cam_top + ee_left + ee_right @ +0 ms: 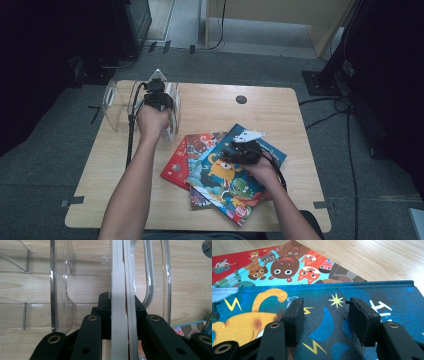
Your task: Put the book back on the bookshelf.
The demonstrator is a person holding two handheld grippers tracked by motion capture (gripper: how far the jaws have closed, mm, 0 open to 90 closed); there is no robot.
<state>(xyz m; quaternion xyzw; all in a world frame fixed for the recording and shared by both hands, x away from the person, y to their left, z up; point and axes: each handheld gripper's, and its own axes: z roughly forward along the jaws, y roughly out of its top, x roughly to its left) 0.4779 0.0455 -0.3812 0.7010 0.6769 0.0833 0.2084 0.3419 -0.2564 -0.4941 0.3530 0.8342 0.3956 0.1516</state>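
High view: my left tongs clench a thin white-edged book upright at the clear acrylic rack, upper left; right tongs released over the blue picture book.

white book: cover hidden (edge-on) | bottom book: mostly covered
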